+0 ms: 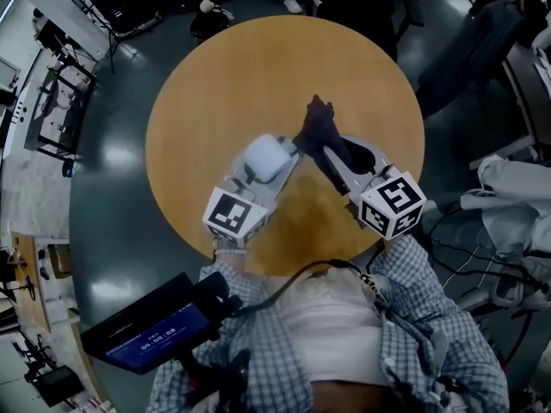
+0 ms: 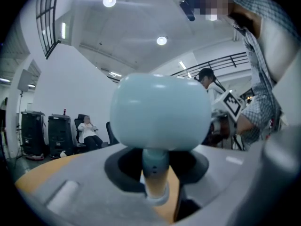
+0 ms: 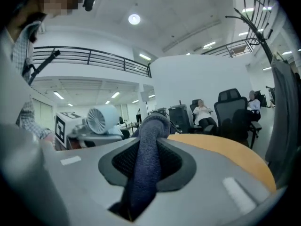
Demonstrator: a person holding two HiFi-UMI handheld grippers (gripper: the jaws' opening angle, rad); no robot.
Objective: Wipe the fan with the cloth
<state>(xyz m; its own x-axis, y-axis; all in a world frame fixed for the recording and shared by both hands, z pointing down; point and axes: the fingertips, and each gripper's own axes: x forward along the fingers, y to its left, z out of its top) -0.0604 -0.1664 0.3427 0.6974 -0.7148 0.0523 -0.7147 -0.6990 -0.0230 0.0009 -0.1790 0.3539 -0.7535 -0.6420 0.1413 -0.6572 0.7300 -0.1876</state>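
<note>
Left gripper (image 2: 156, 180) clamped on the fan (image 2: 160, 109) stem above the table (image 1: 215, 84). My right gripper (image 3: 141, 178) pinches the cloth (image 3: 151, 131). Fan sits just to its left, grille facing the cloth.

Checked shirt (image 1: 422, 317); grey, cube-marked left tool (image 1: 288, 153) and right tool (image 1: 333, 157).

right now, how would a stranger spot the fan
Over the round wooden table, the left gripper clamps a small pale blue fan by its stem. Its smooth rounded head sets it apart from the limp dark blue cloth beside it.
</note>
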